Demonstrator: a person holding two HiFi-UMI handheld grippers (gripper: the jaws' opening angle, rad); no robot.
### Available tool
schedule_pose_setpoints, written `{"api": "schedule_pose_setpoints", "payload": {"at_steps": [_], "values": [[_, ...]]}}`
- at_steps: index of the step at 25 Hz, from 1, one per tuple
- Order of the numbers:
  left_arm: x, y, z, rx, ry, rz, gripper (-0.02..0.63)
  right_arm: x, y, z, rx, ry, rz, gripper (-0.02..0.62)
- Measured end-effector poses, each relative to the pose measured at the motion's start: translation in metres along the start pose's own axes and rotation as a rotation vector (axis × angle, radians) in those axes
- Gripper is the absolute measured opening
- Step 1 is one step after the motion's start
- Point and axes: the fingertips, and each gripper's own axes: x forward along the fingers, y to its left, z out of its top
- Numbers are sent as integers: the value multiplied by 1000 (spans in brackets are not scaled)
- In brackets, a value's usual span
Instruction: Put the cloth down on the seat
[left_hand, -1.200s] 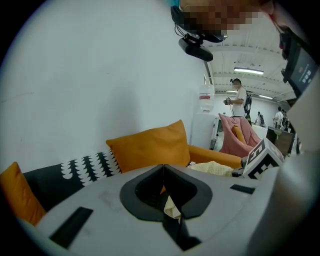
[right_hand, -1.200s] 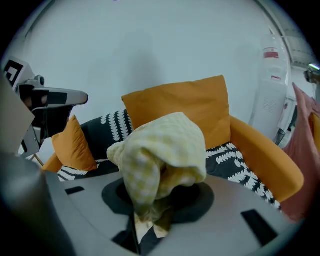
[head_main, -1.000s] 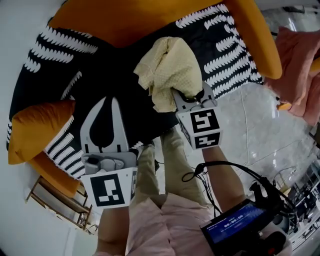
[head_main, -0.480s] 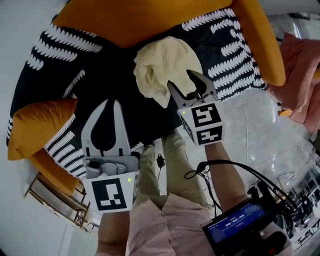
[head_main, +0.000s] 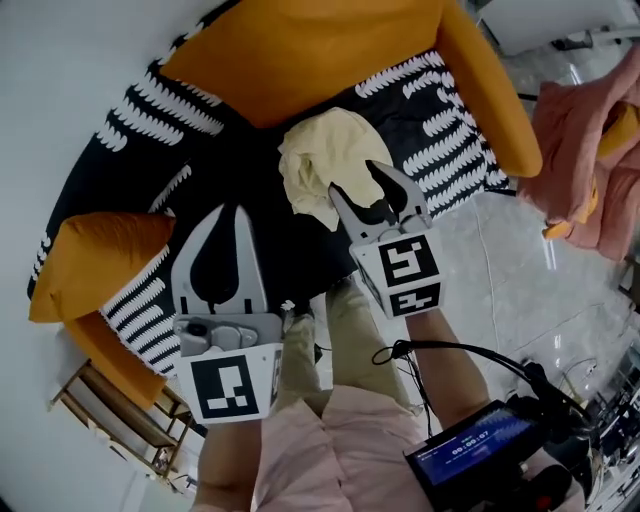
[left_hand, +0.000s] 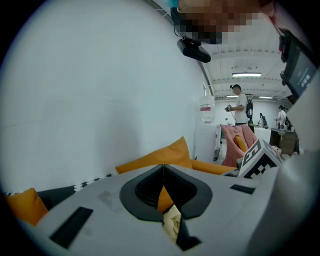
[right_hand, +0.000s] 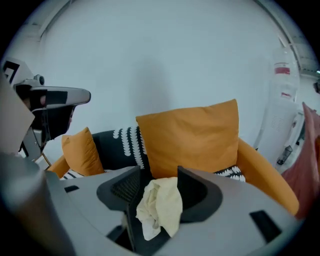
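Observation:
A pale yellow cloth (head_main: 325, 160) lies crumpled on the black seat with white markings (head_main: 230, 170), in front of the big orange back cushion (head_main: 320, 50). My right gripper (head_main: 356, 180) is open, its tips over the cloth's near edge. In the right gripper view the cloth (right_hand: 161, 205) shows between the spread jaws of the right gripper (right_hand: 158, 172), which do not pinch it. My left gripper (head_main: 232, 210) hovers over the seat's left part, shut and holding nothing. In the left gripper view the left gripper (left_hand: 162, 167) has its jaws together, and a bit of cloth (left_hand: 172, 222) shows beyond them.
A small orange cushion (head_main: 100, 260) leans at the seat's left and an orange armrest (head_main: 490, 90) bounds the right. Pink fabric (head_main: 590, 150) hangs over something at far right. A wooden rack (head_main: 110, 410) stands lower left. A cabled screen device (head_main: 470, 455) sits on the person's right forearm.
The right gripper, shut on the cloth a second ago, opened and drew back slightly. The cloth dropped and now rests on the seat. The left gripper barely moved.

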Motion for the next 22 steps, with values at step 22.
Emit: {"api": "schedule_pose_setpoints", "payload": {"at_steps": [22], "values": [[-176,-16,203,95,-380,6,11,-267,124,201,-186,-622,-174,2]]}}
